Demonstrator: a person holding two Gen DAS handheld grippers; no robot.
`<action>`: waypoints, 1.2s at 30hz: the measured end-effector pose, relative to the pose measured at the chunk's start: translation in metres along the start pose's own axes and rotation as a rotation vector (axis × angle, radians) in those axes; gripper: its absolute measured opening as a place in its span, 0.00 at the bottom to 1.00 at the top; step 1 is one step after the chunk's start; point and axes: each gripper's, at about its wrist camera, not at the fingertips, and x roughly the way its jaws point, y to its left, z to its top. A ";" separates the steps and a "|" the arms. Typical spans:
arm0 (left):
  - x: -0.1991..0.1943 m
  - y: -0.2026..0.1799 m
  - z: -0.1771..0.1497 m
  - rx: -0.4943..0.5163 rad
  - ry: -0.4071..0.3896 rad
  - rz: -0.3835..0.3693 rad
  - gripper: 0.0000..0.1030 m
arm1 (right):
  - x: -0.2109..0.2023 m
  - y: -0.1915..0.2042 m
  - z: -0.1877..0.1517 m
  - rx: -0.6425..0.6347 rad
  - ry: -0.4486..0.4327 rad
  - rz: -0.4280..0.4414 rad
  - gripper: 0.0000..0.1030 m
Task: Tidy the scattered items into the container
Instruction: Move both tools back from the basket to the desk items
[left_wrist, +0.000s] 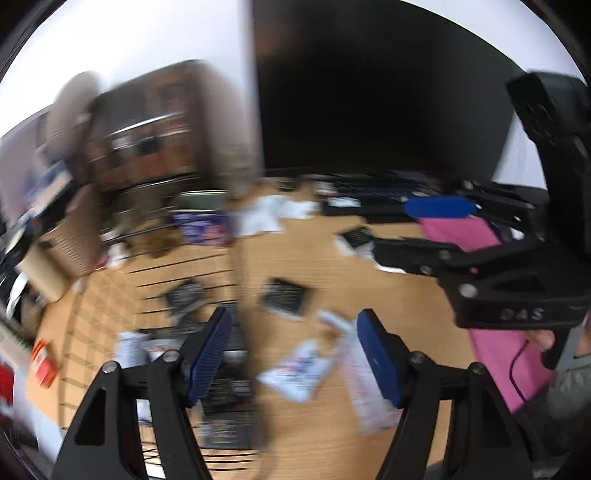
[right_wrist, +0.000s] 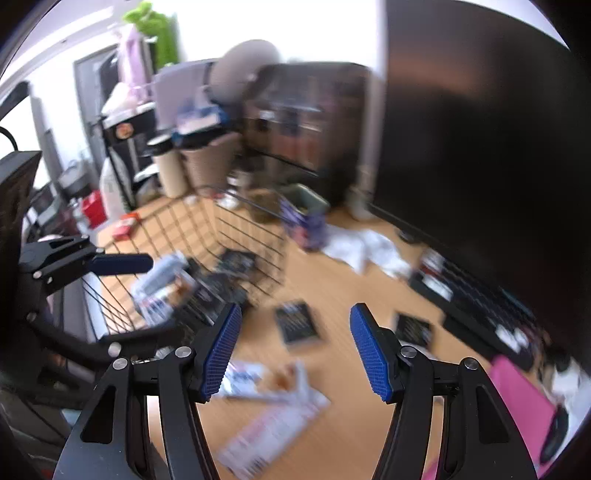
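Both views smeared by motion blur. Left tongs (left_wrist: 293, 354) spread, nothing between. Right tongs (right_wrist: 295, 350) spread, nothing between. Wire basket (right_wrist: 255, 236) on tabletop (right_wrist: 332, 288), left of centre, holding indistinct packets. Dark packets (right_wrist: 297, 321) and pale wrappers (right_wrist: 273, 402) scattered beside basket; print unreadable. Monitor (right_wrist: 480, 147) cut off at frame edge.

The surface (right_wrist: 332, 295) is light orange-brown wood grain. The wire basket (right_wrist: 236, 236), left of centre in the right wrist view, is a black grid. Both tongs are black with ribbed blue pads (right_wrist: 221, 350): the right tongs (right_wrist: 295, 350) at the bottom of that view, the left tongs (left_wrist: 295, 354) at the bottom of the left wrist view. Dark packets (right_wrist: 297, 321) with pale print lie mid-frame. A white wrapper (right_wrist: 273, 417) carries blue and brown marks. A pink mat (right_wrist: 521, 395) sits lower right.
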 end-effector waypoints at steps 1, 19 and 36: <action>0.005 -0.012 0.000 0.020 0.009 -0.011 0.73 | -0.006 -0.010 -0.008 0.018 0.000 -0.014 0.59; 0.090 -0.065 -0.061 0.045 0.279 -0.049 0.72 | 0.049 -0.050 -0.125 0.169 0.194 0.057 0.59; 0.148 -0.109 -0.047 0.081 0.335 -0.145 0.72 | 0.020 -0.095 -0.147 0.255 0.166 -0.003 0.59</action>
